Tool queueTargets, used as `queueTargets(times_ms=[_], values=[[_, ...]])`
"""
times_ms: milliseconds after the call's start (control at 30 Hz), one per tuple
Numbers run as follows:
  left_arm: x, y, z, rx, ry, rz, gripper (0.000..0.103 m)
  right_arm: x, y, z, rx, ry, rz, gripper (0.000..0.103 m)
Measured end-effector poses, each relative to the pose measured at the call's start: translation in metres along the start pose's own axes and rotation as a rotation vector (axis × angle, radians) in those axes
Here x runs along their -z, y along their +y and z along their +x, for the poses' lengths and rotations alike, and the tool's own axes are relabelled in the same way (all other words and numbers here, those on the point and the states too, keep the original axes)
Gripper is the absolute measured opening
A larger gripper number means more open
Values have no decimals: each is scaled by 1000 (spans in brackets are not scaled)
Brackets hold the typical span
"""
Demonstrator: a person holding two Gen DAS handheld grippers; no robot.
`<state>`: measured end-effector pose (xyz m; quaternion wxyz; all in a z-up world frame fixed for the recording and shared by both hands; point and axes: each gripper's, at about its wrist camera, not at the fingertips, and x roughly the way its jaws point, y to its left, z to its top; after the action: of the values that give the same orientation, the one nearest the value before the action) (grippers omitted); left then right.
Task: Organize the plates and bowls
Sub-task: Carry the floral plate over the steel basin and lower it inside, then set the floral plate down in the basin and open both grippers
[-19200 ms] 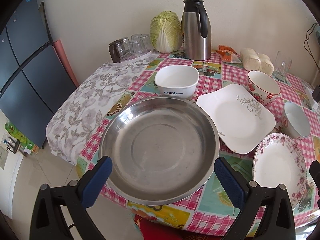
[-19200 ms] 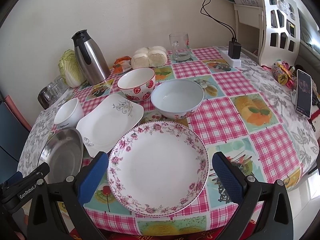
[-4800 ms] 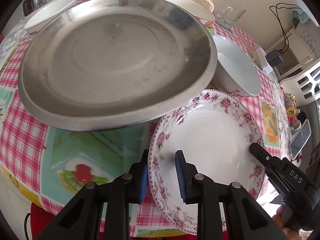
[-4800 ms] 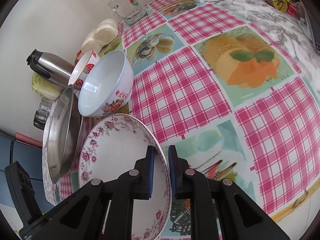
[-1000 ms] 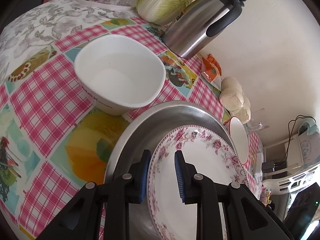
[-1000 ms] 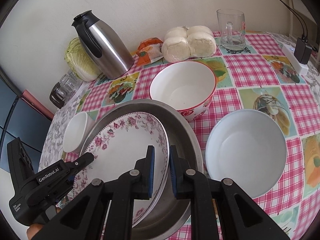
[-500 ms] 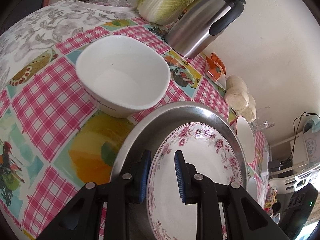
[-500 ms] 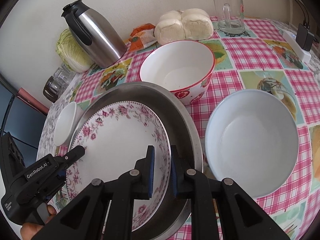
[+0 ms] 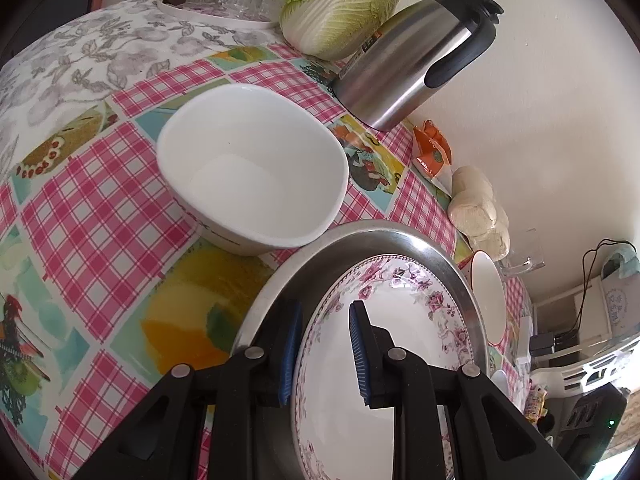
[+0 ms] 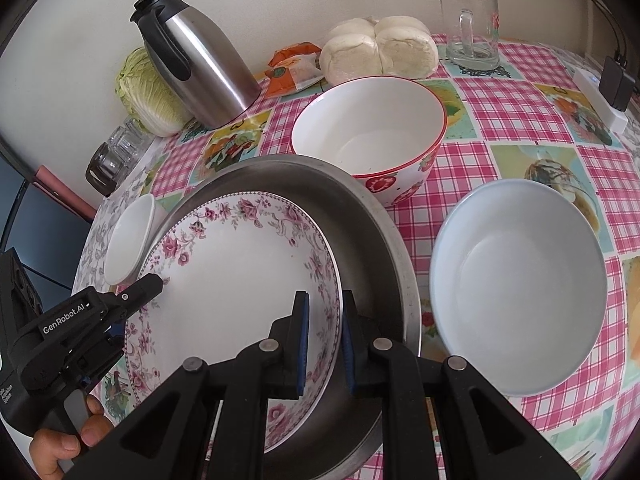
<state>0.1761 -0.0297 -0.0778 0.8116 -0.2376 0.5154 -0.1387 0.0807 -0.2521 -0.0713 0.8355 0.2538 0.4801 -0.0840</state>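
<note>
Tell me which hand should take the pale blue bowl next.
Right. Its tongs grip the floral plate's rim on the side next to the pale blue bowl. The left tongs hold the far rim, near the white square bowl, with the steel pan between.

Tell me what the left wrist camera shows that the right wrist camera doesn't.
Only the left wrist view shows the square white bowl's inside. Only the right wrist view shows the pale blue bowl, the glass mug and the hand holding the left tongs. Both show the floral plate inside the steel pan, gripped at its rim by both tongs, plus the thermos and cabbage.
</note>
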Motion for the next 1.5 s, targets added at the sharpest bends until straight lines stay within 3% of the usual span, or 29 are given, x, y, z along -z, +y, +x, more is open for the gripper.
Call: queueTargets(times_ms=[333, 900, 1267, 1500], values=[[1, -3, 3, -27, 22, 34, 26, 0, -4, -2, -17, 6, 17, 17], [6, -14, 13, -47, 105, 112, 28, -2, -10, -14, 48, -23, 6, 17], [0, -6, 10, -44, 76, 81, 32, -2, -12, -14, 30, -16, 20, 17], [1, -10, 9, -92, 47, 115, 32, -1, -11, -15, 8, -12, 18, 17]])
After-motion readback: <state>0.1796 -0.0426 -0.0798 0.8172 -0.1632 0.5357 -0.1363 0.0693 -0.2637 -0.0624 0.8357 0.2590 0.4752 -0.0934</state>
